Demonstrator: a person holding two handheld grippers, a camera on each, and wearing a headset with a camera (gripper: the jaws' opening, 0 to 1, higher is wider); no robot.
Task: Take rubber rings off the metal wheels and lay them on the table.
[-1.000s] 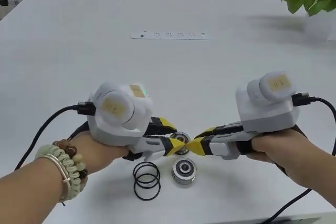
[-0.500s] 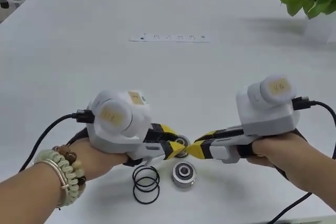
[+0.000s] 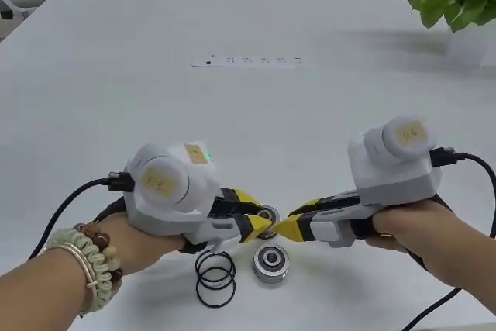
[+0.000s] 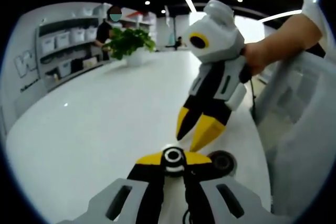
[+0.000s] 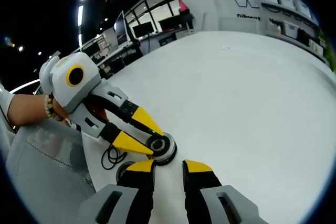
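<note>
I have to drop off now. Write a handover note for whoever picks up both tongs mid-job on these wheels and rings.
Left tongs: shut on a metal wheel, held low over the table.
Right tongs: open, holding nothing, tips right beside that wheel.
Done: two black rubber rings lie overlapping on the table, next to a second wheel that looks bare.
Left: the held wheel shows a dark rim in the right gripper view, likely its ring. Pull it off and lay it by the others.
</note>
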